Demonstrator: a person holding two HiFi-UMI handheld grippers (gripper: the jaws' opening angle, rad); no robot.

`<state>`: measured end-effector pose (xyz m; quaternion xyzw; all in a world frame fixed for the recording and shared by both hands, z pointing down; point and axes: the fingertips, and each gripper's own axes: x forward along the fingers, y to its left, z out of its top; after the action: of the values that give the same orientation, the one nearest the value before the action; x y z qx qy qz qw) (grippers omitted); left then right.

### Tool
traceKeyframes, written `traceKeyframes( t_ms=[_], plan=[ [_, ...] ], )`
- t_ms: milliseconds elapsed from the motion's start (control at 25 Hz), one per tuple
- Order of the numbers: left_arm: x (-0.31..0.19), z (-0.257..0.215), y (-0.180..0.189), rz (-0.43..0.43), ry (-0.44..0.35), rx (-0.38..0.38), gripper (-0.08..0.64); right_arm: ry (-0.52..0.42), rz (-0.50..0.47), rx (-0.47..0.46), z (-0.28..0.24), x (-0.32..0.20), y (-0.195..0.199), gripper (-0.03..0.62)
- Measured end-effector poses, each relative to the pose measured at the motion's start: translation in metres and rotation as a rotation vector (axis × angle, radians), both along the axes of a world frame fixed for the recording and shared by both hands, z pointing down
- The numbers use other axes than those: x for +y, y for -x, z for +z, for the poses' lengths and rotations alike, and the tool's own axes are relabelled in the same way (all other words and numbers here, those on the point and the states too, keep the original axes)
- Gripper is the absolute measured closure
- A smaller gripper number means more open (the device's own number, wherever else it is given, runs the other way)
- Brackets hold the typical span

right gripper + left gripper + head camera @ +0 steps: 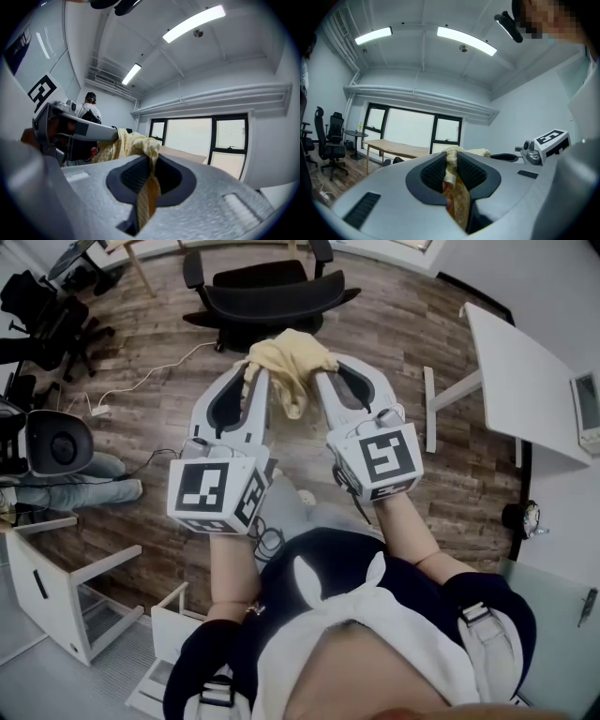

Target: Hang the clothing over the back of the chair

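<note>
Head view: left tongs and right tongs hold the bunched yellow clothing in mid-air short of the chair; left gripper view: only a thin fold is pinched and could slip; right gripper view: equally narrow pinch, so the bunched cloth may slide off the backrest.

Garment stretched between left hand-held gripper and right hand-held gripper, pinched in both. Office chair just beyond garment. Worktop at right. Cabinet at lower left.
</note>
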<state>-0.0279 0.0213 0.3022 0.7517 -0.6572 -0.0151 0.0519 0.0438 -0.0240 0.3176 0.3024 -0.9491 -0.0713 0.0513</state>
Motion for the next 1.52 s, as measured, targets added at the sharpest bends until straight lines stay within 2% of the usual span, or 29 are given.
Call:
traceKeyframes(
  t_ms=[880, 1520],
  plan=[
    [-0.017, 0.004, 0.004, -0.006, 0.005, 0.012, 0.486, 0.008, -0.006, -0.011, 0.005, -0.018, 0.005, 0.568],
    [-0.051, -0.006, 0.029, 0.010, -0.013, 0.012, 0.486, -0.008, 0.003, -0.012, -0.003, -0.050, 0.030, 0.567]
  ],
)
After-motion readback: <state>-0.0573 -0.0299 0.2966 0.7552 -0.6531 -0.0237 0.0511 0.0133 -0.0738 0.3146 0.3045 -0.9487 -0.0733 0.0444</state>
